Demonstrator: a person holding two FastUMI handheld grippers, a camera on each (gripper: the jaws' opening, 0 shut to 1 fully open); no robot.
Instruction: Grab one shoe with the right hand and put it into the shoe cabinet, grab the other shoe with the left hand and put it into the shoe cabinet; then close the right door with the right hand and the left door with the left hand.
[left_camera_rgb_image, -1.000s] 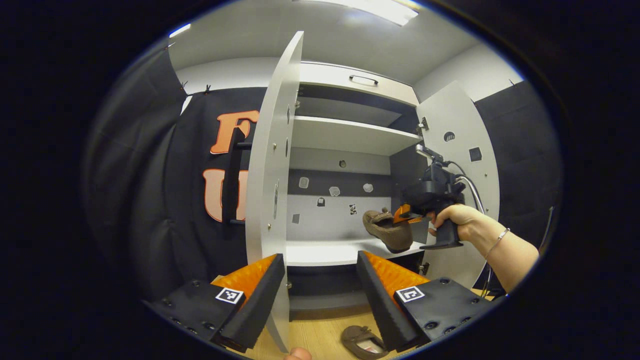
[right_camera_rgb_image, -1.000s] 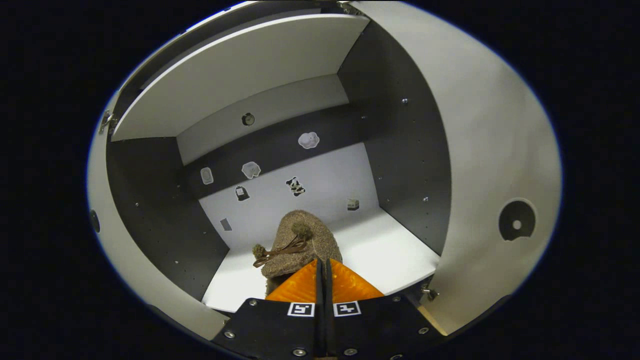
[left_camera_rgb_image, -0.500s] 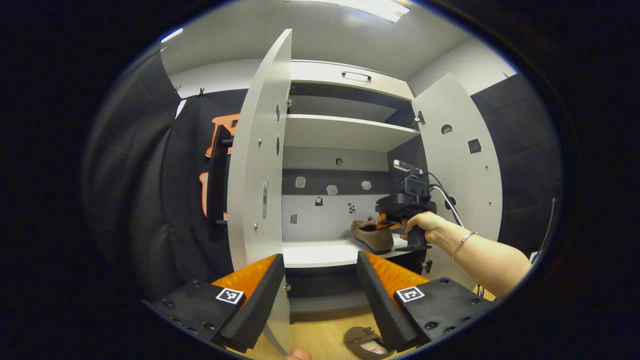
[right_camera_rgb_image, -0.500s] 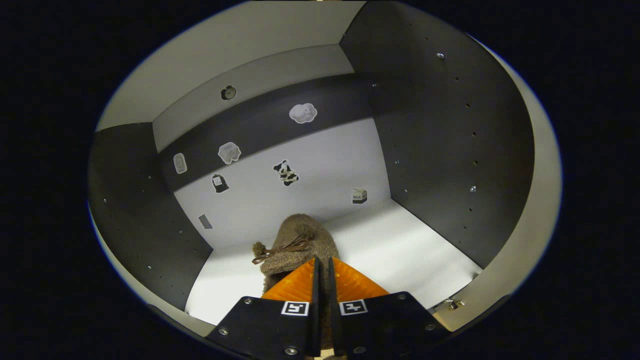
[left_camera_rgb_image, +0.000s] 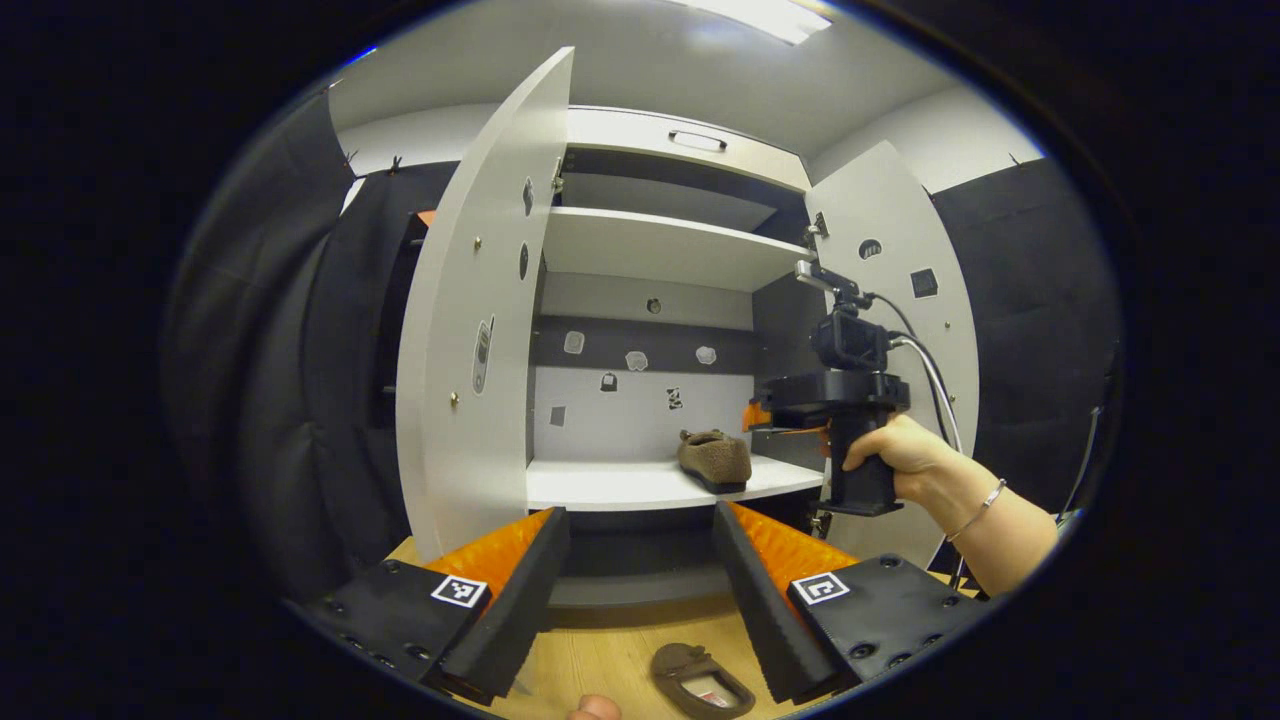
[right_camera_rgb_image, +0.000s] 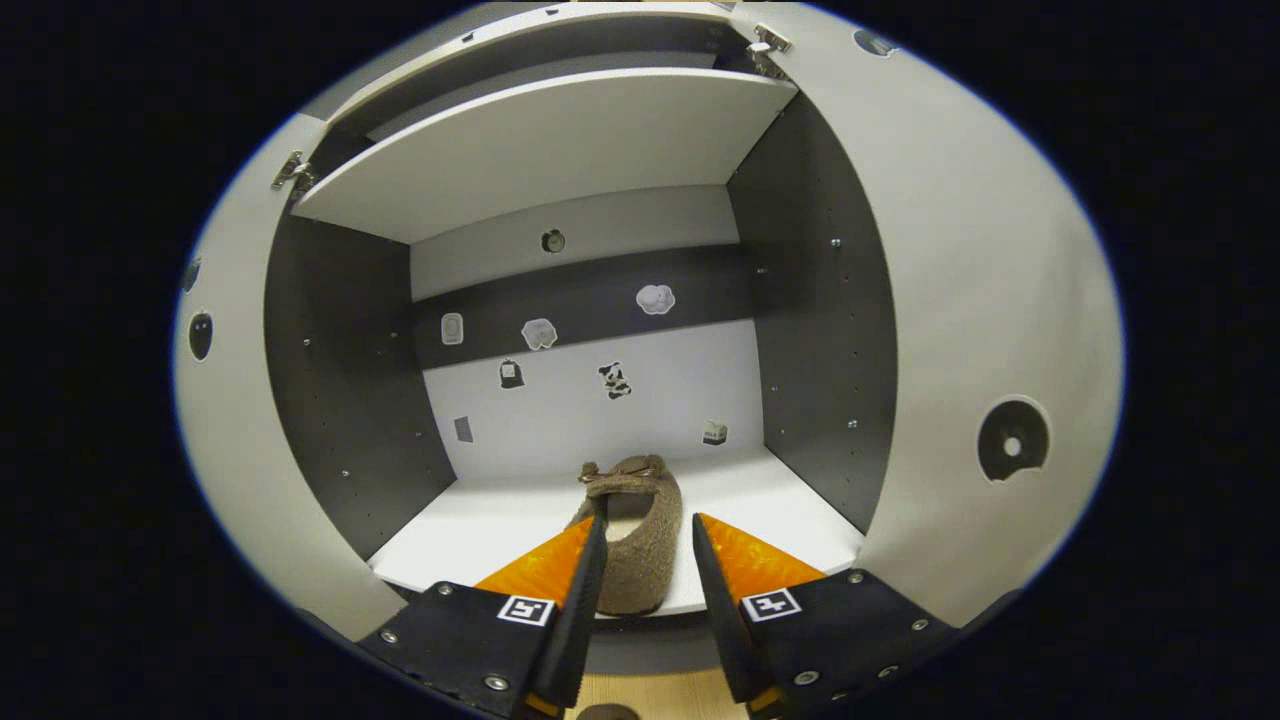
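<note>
In the left gripper view, the second shoe (left_camera_rgb_image: 702, 686) at the bottom centre is partly covered by the left gripper's (left_camera_rgb_image: 640, 590) finger and cut by the lower edge. A fingertip (left_camera_rgb_image: 592, 709) pokes in at the bottom edge. The stickers (left_camera_rgb_image: 636, 360) on the cabinet's back wall, mid-frame, are too small to read. In the right gripper view, a brown scrap (right_camera_rgb_image: 605, 712) at the bottom edge is cut off.

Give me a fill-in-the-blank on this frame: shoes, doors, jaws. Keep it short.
1. The brown shoe lies on the cabinet's white ____.
2. The right gripper has its jaws ____.
3. The second shoe lies on the wooden ____.
4. Both cabinet doors, left door and right door, stand ____.

Missing words: shelf; open; floor; open
</note>
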